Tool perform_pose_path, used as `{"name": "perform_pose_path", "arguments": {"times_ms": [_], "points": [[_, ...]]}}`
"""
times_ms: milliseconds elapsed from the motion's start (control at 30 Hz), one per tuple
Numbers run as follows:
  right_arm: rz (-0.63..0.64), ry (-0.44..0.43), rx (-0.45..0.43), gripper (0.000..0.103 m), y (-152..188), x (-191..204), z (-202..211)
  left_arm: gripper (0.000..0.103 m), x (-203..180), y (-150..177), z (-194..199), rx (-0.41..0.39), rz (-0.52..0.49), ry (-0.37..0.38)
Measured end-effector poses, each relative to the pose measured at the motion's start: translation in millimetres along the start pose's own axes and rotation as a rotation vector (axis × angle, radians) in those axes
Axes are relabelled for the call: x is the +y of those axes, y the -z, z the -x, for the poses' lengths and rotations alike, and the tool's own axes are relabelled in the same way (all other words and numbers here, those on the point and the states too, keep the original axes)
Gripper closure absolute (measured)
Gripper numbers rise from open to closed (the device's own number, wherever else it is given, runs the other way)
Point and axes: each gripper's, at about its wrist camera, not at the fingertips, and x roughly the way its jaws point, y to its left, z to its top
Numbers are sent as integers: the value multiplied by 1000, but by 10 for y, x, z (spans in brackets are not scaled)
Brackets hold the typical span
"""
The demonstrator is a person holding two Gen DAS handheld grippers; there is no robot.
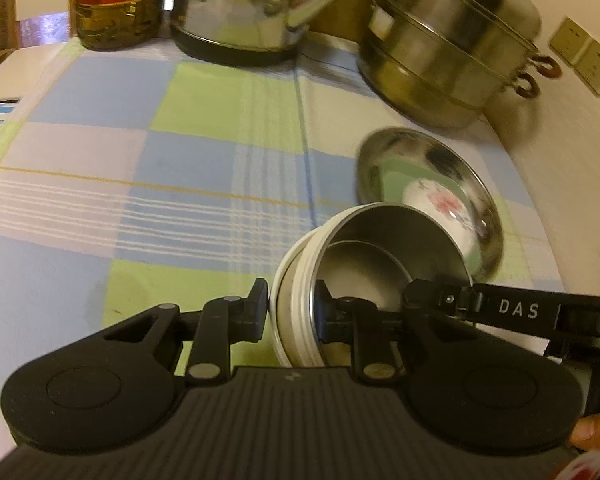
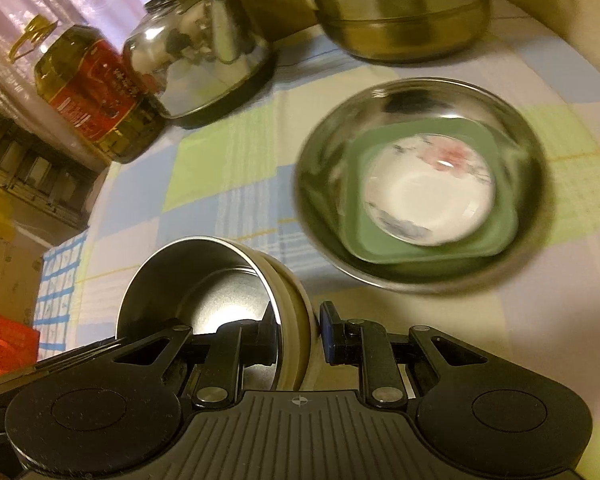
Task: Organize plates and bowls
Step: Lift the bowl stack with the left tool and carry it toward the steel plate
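A round bowl (image 1: 380, 248), white outside and steel inside, hangs tilted above the checked tablecloth (image 1: 180, 140). My left gripper (image 1: 292, 312) is shut on its left wall, one pad outside and one inside. My right gripper (image 2: 300, 334) is shut on the opposite wall of the same bowl (image 2: 188, 276). Beyond it on the cloth sits a steel basin (image 2: 320, 152) that holds a green square plate (image 2: 492, 240) with a white floral dish (image 2: 424, 200) on top. In the left wrist view the basin (image 1: 380, 152) lies just behind the held bowl.
A shiny kettle (image 2: 196, 56), an oil bottle (image 2: 92, 92) and a tiered steel steamer pot (image 2: 400, 12) stand along the back of the table. Wall sockets (image 1: 584, 56) are at the right. The cloth's left edge drops off near a red box (image 2: 8, 344).
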Motion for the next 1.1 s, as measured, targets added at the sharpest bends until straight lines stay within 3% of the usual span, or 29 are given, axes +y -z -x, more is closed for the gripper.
{"name": "perform_pose_path", "arguments": {"times_ms": [433,1100], "points": [[-89,94,-5,82,160,-454,272,83,-421,192,-164,76,-62,70],[-99,90,-34,82,317,-532,311,83,-504,237,-153,49,-121,50]]}}
